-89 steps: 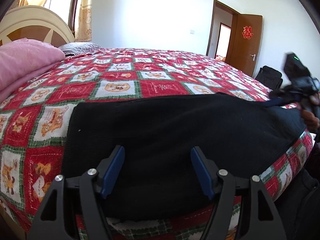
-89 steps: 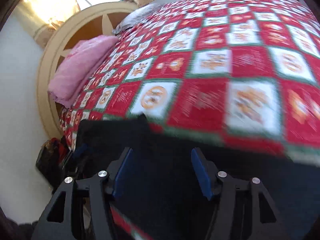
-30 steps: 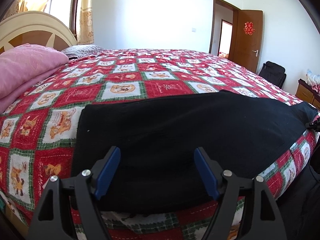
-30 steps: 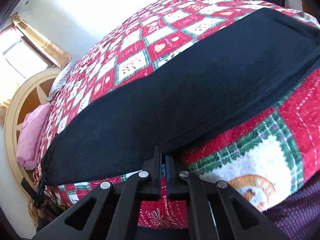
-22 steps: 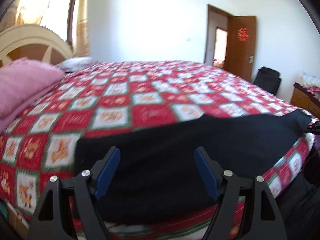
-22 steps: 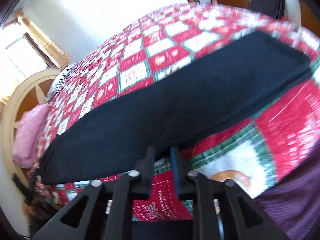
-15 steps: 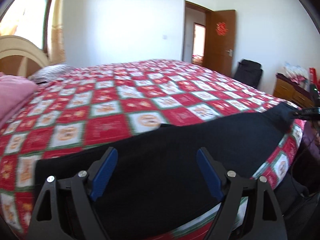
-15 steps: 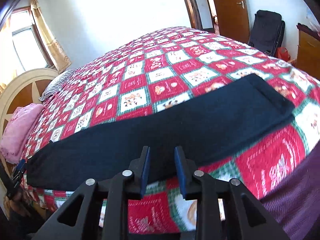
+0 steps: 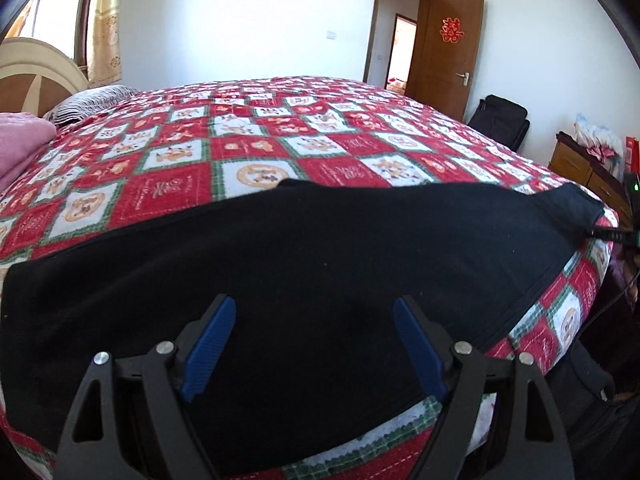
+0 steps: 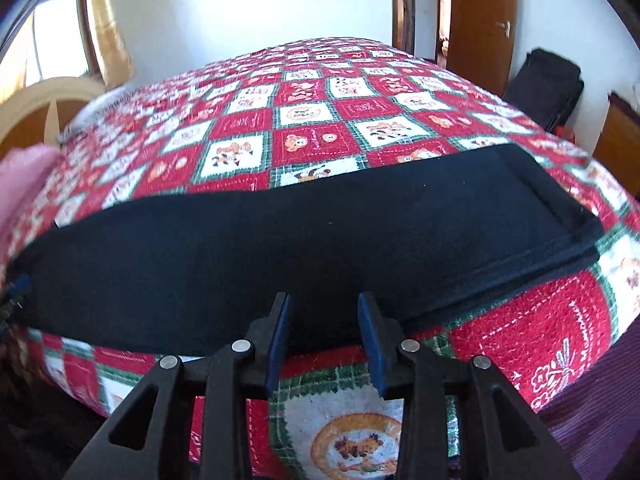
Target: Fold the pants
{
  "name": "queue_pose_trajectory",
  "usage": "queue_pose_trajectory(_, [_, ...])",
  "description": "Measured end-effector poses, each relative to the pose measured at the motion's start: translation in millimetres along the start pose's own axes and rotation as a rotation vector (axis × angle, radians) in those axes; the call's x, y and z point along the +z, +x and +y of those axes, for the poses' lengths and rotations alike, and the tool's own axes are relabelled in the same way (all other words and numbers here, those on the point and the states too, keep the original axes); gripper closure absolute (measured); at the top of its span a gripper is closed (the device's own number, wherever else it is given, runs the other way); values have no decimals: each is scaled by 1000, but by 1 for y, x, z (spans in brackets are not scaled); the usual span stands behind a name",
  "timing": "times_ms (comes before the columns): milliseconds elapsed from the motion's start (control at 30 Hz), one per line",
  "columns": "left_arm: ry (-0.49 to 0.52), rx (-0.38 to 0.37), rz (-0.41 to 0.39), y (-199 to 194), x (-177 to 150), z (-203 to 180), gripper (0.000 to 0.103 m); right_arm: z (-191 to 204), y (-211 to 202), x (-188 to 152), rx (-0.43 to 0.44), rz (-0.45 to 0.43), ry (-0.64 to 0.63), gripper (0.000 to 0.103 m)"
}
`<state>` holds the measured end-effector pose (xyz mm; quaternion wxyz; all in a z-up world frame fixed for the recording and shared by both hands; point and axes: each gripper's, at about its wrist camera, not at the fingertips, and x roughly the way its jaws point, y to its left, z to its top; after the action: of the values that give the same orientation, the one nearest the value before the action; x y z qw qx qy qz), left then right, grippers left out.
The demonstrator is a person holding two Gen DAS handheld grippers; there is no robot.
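Black pants (image 9: 304,256) lie flat in a long strip along the near edge of the bed, folded lengthwise; they also show in the right wrist view (image 10: 280,240). My left gripper (image 9: 314,312) is open and empty, hovering over the pants' left part. My right gripper (image 10: 324,304) is open and empty, jaws a hand's width apart, at the pants' near edge by the bed side. The right gripper's tip shows at the far right of the left wrist view (image 9: 616,236), beside the pants' right end.
The bed carries a red, white and green patchwork quilt (image 9: 280,140). A pink blanket (image 9: 20,140) and a striped pillow (image 9: 92,96) lie at the headboard on the left. A brown door (image 9: 452,56), a black bag (image 9: 500,120) and a wooden cabinet (image 9: 580,168) stand at the right.
My right gripper has let go of the pants' edge and opened, pulling back from the bed. My left gripper stayed open and swung rightward along the pants.
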<state>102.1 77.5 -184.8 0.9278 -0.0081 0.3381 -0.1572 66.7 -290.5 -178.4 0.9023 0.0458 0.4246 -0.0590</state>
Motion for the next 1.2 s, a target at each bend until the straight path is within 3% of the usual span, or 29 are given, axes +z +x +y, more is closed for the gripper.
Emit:
queue_pose_trajectory(167, [-24, 28, 20, 12, -4, 2, 17, 6, 1, -4, -44, 9, -65, 67])
queue_pose_trajectory(267, [1, 52, 14, 13, -7, -5, 11, 8, 3, -3, -56, 14, -76, 67])
queue_pose_trajectory(400, [-14, 38, 18, 9, -6, -6, 9, 14, 1, -4, -83, 2, -118, 66])
queue_pose_trajectory(500, [-25, 42, 18, 7, -6, -3, 9, 11, -7, -1, -45, -13, -96, 58])
queue_pose_trajectory(567, [-33, 55, 16, 7, -7, 0, 9, 3, -16, 4, -18, -32, -59, 51])
queue_pose_trajectory(733, [-70, 92, -27, 1, -5, 11, 9, -33, -44, 17, -46, -117, 35, 50])
queue_pose_trajectory(900, [-106, 116, -22, 3, -8, 24, 9, -113, -66, 23, -26, -162, 304, 50])
queue_pose_trajectory(1033, [-97, 126, -22, 4, -11, 23, 8, -156, -70, 18, -27, -172, 432, 50])
queue_pose_trajectory(1200, [-80, 133, -21, 4, -14, 22, 7, -179, -56, 13, 69, -144, 524, 50])
